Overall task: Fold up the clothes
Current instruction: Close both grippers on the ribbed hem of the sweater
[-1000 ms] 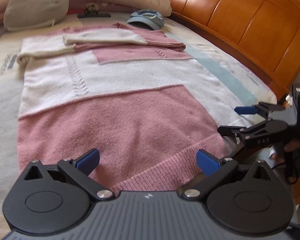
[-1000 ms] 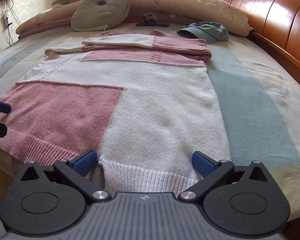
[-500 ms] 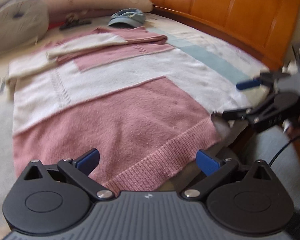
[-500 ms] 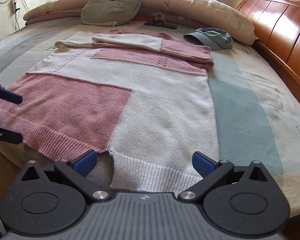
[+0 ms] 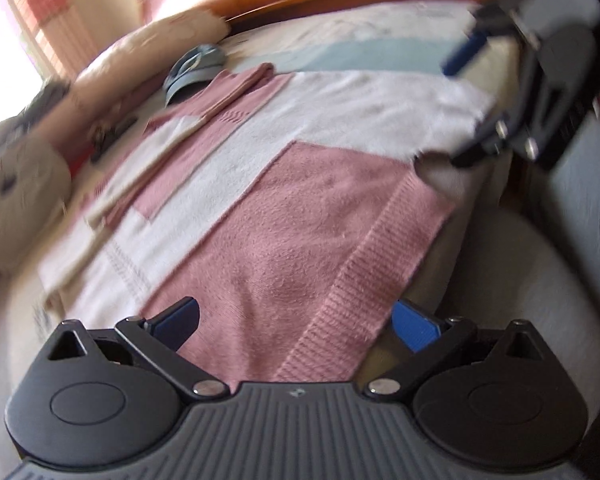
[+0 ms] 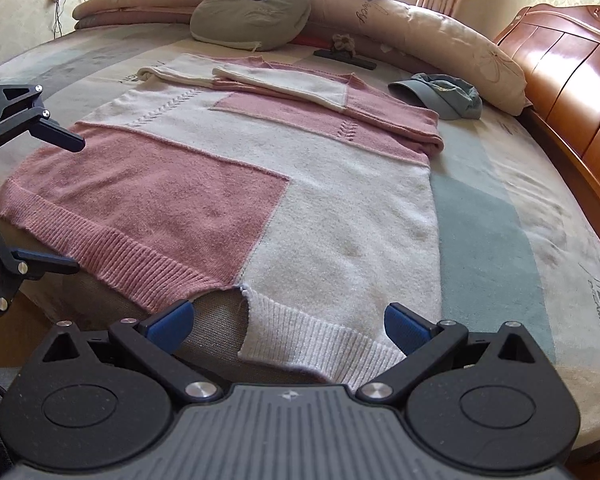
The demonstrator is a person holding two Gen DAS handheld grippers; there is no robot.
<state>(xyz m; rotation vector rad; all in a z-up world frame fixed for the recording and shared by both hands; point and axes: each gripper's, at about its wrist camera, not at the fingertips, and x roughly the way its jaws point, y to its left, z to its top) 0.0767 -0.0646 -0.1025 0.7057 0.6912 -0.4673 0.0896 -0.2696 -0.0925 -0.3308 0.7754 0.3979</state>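
Observation:
A pink and white knit sweater (image 6: pixel 260 184) lies flat on the bed with its sleeves folded across the chest. My left gripper (image 5: pixel 296 320) is open and tilted, and the pink ribbed hem (image 5: pixel 352 304) sits between its blue pads; the left wrist view is blurred. In the right wrist view the left gripper (image 6: pixel 74 204) stands open at the sweater's left hem corner. My right gripper (image 6: pixel 288 322) is open, with the white ribbed hem (image 6: pixel 312 332) between its fingers where it hangs over the bed's edge. It also shows open as the right gripper (image 5: pixel 466 108).
A blue cap (image 6: pixel 444 94) lies right of the sweater's shoulder. A grey round cushion (image 6: pixel 256 8), a rolled beige duvet (image 6: pixel 420 36) and a dark hair clip (image 6: pixel 344 54) sit beyond the collar. An orange wooden bed board (image 6: pixel 572 80) runs along the right side.
The left gripper has rolled sideways and swung in fast toward the pink hem, blurring its view. The right gripper has shifted slightly over the white hem. Both stayed open.

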